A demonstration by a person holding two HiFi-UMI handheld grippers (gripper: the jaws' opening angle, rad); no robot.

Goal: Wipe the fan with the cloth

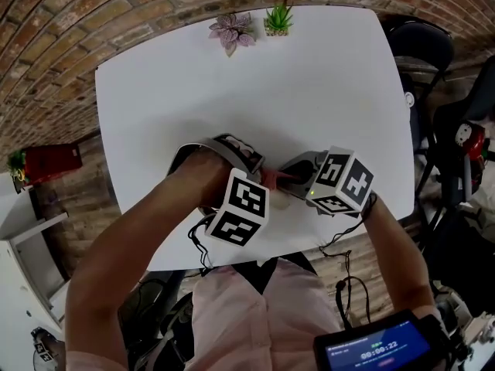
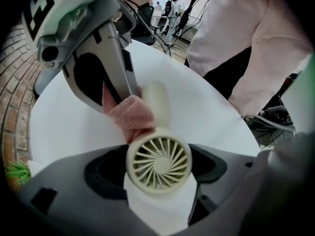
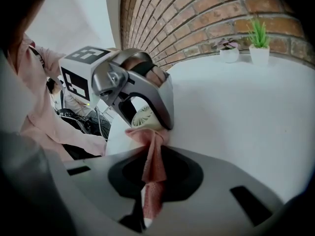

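Room: you're working near your front edge of the white rectangular table (image 1: 271,91), with bare top beyond and two small potted plants (image 1: 278,18) at the far edge. Your left gripper (image 2: 160,171) clamps the small cream plastic fan (image 2: 158,159), ribbed grille facing its camera. Your right gripper (image 3: 152,191) pinches the pink woven cloth (image 3: 153,154) against the fan's neck.

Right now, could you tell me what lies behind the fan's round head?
A pink cloth, pinched by the right gripper, is bunched against the fan where its handle begins. The handle's stretch under the cloth is covered.

One fan (image 2: 158,163), one cloth (image 2: 134,118), two plants (image 1: 230,31), one table (image 1: 309,91)
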